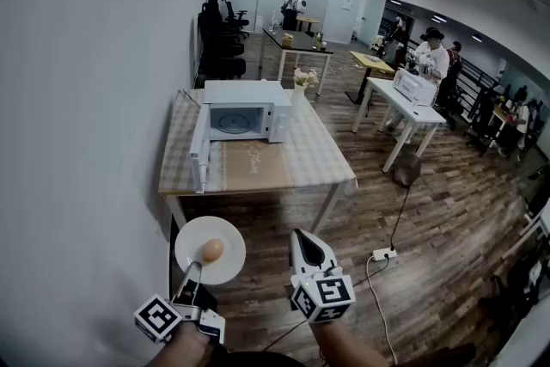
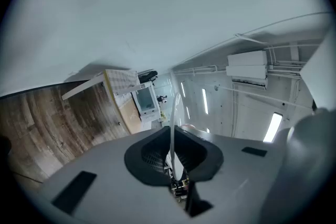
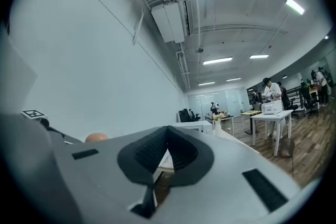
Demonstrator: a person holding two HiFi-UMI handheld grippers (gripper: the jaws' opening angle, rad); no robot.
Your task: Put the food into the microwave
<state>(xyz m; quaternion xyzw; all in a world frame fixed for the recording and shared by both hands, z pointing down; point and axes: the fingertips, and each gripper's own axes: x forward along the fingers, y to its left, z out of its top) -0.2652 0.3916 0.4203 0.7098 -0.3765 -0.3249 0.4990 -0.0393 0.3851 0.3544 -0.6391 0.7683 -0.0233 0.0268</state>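
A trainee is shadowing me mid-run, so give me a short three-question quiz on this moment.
1. True or false: the white microwave on the table has its door open.
2. What lies on the round white plate? A) a brown egg B) a slice of bread C) nothing
3. Fill in: the plate is clamped by its rim in the ____ gripper.

Key
1. True: the door hangs open towards the camera.
2. A.
3. Left: the left gripper is shut on the plate's edge, while the right gripper is shut and empty.
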